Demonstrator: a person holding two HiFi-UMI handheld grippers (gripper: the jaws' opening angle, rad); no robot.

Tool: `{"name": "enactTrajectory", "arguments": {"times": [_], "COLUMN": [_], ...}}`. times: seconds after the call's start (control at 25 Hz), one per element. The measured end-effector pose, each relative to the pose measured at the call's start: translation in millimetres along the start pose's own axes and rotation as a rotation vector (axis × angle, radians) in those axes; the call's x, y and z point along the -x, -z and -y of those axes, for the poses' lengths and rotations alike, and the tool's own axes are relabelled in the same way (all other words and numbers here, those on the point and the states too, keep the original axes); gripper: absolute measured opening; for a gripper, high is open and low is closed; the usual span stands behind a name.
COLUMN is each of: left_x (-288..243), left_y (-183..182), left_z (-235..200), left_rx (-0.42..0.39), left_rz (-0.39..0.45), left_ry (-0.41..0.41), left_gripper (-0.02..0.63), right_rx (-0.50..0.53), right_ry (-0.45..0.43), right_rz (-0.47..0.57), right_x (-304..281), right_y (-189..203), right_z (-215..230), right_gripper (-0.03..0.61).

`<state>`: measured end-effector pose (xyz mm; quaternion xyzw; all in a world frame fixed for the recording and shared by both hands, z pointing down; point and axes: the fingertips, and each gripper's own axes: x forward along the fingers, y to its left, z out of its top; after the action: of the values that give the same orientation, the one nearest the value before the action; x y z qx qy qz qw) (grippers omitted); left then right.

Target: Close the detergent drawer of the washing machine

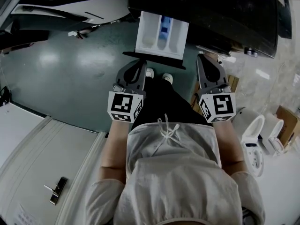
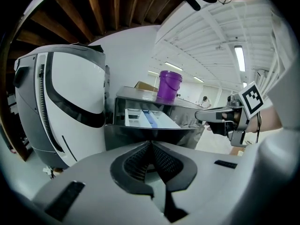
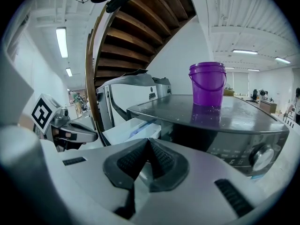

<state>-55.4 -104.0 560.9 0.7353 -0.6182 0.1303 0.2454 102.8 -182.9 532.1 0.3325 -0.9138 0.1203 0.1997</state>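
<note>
The white detergent drawer point(image 1: 161, 34) stands pulled out from the dark washing machine point(image 1: 211, 13), its blue middle compartment showing. Its dark front panel point(image 1: 154, 60) faces me. My left gripper point(image 1: 142, 63) is shut and empty, its tip just short of the panel's middle; in the left gripper view the panel point(image 2: 150, 134) fills the space right ahead of the left gripper point(image 2: 151, 143). My right gripper point(image 1: 200, 56) is also shut and empty, held to the right of the drawer in front of the machine's face. From the right gripper point(image 3: 149, 141), the drawer point(image 3: 133, 128) lies ahead to the left.
A purple bucket point(image 3: 207, 84) stands on top of the machine, and a dial point(image 3: 262, 157) sits on its front. A tall white appliance point(image 2: 65, 102) stands left of the drawer. White cabinet point(image 1: 47, 163) at lower left; white fixtures point(image 1: 255, 130) and a cardboard box point(image 1: 288, 121) at right.
</note>
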Motion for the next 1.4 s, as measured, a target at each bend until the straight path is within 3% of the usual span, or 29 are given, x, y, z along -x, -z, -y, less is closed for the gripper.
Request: {"name": "enactTrajectory", "arguments": {"times": [0.84,1.4], "left_x": [-68.2,-104.8], "left_y": [-49.2,-73.4], "left_z": [-26.3,-39.8], "left_rx": [0.031,0.029], "left_rz": [-0.036,-0.021], "left_ry": [0.050,0.080], "left_gripper": [0.018,0.018], "right_rx": [-0.035,-0.011], "right_ry": [0.095,0.091], "right_rz": [0.007,0.019], "right_x": [-27.6,-56.0], "right_y": [-36.9,-51.1], "right_z": [35.3,46.4], "right_gripper": [0.005,0.006]}}
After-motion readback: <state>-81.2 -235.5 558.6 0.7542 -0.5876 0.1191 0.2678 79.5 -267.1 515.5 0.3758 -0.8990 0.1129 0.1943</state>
